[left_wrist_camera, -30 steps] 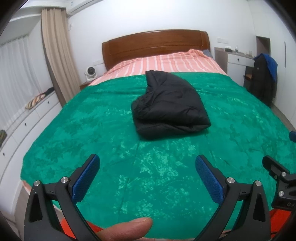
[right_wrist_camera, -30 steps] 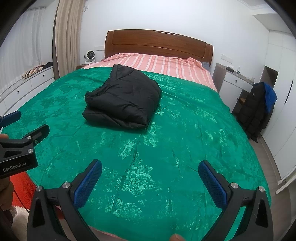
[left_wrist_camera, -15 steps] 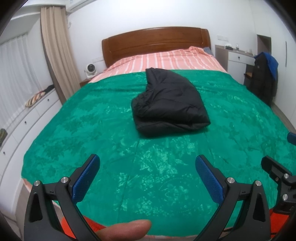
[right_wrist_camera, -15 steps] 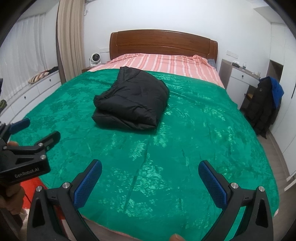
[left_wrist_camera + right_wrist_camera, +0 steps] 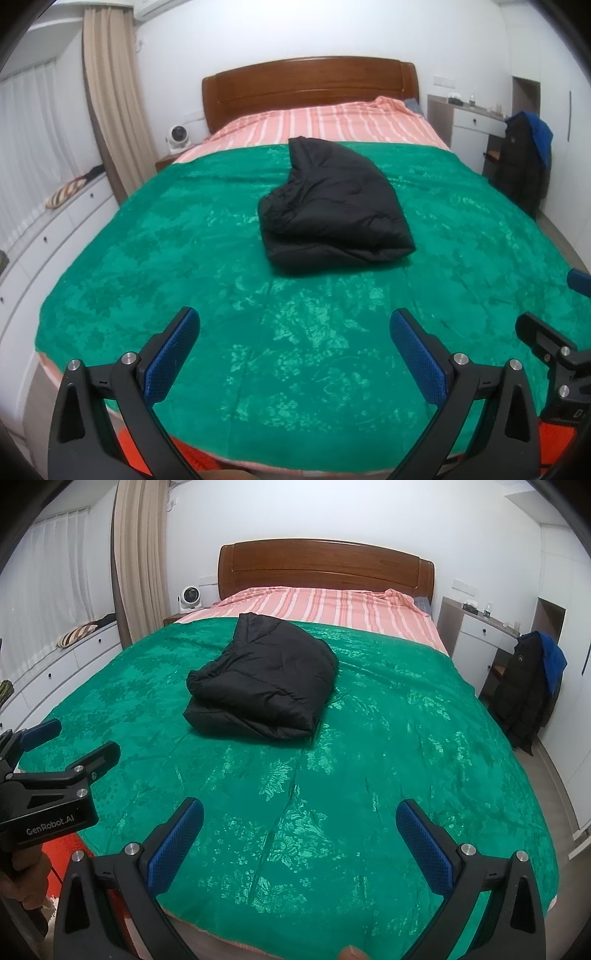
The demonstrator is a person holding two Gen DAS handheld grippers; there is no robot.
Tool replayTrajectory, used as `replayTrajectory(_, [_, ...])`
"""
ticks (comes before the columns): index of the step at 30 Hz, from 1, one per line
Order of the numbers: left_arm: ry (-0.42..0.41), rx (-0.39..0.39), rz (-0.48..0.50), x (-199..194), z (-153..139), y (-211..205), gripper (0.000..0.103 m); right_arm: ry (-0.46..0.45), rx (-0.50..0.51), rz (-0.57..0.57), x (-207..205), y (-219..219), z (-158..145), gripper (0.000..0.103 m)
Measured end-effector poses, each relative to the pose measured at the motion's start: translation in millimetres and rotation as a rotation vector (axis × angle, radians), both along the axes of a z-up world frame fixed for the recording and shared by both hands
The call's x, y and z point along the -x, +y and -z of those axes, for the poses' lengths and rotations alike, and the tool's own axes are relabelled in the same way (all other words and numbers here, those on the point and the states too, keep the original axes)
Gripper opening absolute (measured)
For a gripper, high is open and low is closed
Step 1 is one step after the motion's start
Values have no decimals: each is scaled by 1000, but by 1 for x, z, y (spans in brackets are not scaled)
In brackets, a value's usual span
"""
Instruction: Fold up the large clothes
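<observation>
A black puffy jacket lies folded in a compact bundle on the green bedspread, near the middle of the bed; it also shows in the right wrist view. My left gripper is open and empty, held over the foot of the bed, well short of the jacket. My right gripper is open and empty, also over the foot of the bed. The left gripper shows at the left edge of the right wrist view, and the right gripper at the right edge of the left wrist view.
A wooden headboard and striped pink sheet lie beyond the green spread. White drawers run along the left wall. A chair with dark and blue coats stands at the right by a white desk.
Both grippers have pulled back and risen a little from the bed, so more of the foot edge shows. The jacket has not moved. Both stay open.
</observation>
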State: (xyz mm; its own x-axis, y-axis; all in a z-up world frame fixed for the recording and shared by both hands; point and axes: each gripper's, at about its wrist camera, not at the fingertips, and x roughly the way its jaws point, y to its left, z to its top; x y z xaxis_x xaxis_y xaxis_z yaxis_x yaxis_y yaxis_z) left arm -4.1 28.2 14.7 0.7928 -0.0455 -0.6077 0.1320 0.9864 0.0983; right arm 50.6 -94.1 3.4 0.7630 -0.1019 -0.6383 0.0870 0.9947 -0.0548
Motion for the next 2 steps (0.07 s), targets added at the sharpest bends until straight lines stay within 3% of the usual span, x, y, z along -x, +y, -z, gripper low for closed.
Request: replayTrajectory(2, [-11, -3, -6, 1, -1, 0, 103, -2, -4, -1, 0, 0, 0, 103])
